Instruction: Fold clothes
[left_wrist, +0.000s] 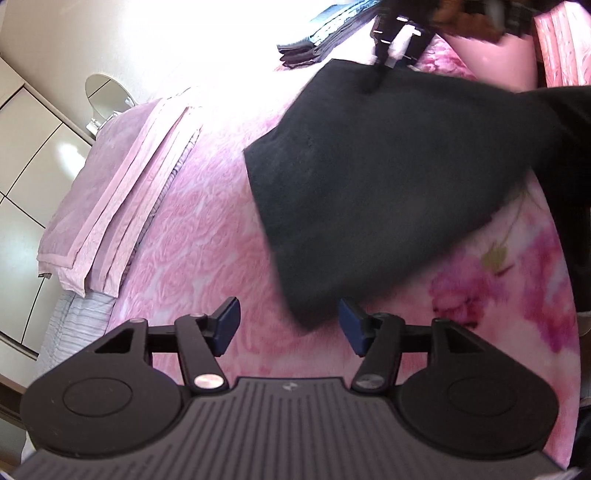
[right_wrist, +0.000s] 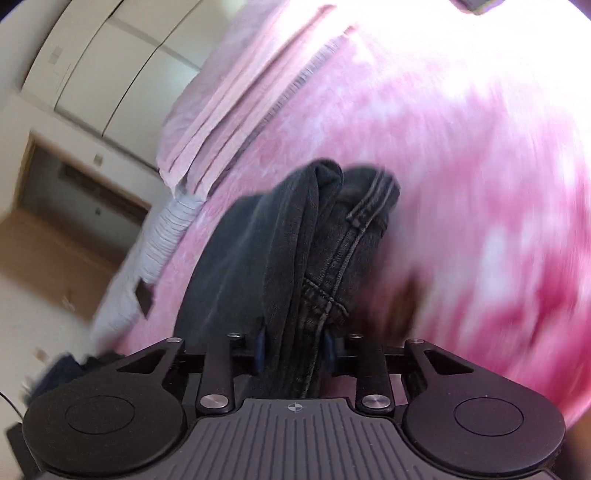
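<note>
Right claw grips bunched black trousers, lifted over the pink bed. Left claw gapes wide, empty; the hanging lower corner lies just ahead, nearer it.

Pink rose-print bed carries it all: folded pink quilt off left of the tongs, dark folded pile far ahead, black garment draped just ahead
</note>
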